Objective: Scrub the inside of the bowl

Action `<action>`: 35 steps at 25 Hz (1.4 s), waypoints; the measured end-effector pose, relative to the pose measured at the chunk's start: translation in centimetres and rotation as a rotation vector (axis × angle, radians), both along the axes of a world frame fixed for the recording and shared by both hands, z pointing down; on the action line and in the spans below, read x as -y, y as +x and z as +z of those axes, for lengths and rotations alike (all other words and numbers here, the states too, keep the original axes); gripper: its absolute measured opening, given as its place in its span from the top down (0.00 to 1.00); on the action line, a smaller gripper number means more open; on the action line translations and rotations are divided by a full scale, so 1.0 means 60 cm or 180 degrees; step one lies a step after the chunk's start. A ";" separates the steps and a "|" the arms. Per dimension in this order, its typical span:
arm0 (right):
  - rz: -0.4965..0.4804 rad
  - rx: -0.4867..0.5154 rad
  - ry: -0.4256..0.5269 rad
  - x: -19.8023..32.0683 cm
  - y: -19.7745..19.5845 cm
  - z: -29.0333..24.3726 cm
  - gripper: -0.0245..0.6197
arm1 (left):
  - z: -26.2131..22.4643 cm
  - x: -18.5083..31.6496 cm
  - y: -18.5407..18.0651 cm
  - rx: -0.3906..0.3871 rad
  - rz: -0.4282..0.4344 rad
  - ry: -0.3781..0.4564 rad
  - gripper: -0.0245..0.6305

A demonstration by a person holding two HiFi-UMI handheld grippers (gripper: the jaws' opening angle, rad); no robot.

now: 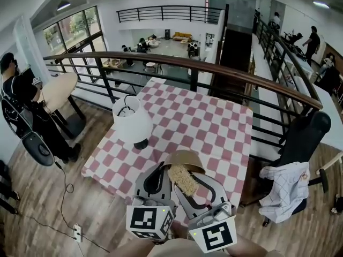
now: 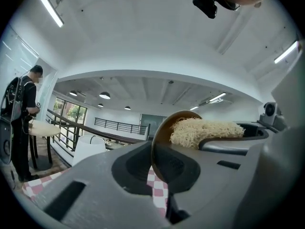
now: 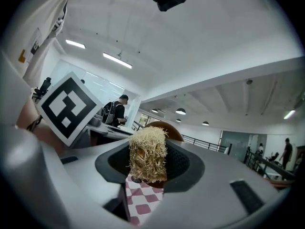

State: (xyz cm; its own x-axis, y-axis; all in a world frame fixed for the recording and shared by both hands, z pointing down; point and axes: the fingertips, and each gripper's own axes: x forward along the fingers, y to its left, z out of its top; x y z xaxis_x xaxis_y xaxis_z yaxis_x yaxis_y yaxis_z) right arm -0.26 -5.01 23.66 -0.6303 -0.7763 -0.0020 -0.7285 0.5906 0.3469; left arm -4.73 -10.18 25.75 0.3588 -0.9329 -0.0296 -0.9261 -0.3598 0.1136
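Head view: left tongs (image 1: 159,171) are clenched on the rim of the brown bowl (image 1: 185,157). The bowl is held tipped on its side, clear of the checkered table (image 1: 214,122) and over its near edge. Right tongs (image 1: 188,189) grip the straw-coloured scrub pad (image 1: 179,174), whose far end sits inside the bowl. A white lamp (image 1: 132,121) stands on the table to the left, well apart from the bowl. Left gripper view: left tongs (image 2: 157,175) are clamped on the bowl (image 2: 167,128), seen edge-on, with the rim pinched between the pads. The scrub pad (image 2: 205,130) comes in from the right and touches the bowl's inner wall. Right gripper view: right tongs (image 3: 147,175) are closed on the scrub pad (image 3: 147,149), with the bowl (image 3: 167,128) just behind it.
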 end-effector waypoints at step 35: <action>0.0495 0.0159 -0.1458 0.063 0.004 0.250 0.72 | 0.224 0.024 0.004 0.0086 0.0040 -0.0993 0.93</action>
State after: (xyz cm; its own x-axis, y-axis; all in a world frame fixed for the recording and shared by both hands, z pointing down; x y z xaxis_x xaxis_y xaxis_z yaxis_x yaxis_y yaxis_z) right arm -0.03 -8.82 38.65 -0.5146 -0.7895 0.3345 -0.8295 0.5572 0.0391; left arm -4.47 -11.61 39.19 0.3671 -0.8910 0.2672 -0.9260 -0.3228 0.1958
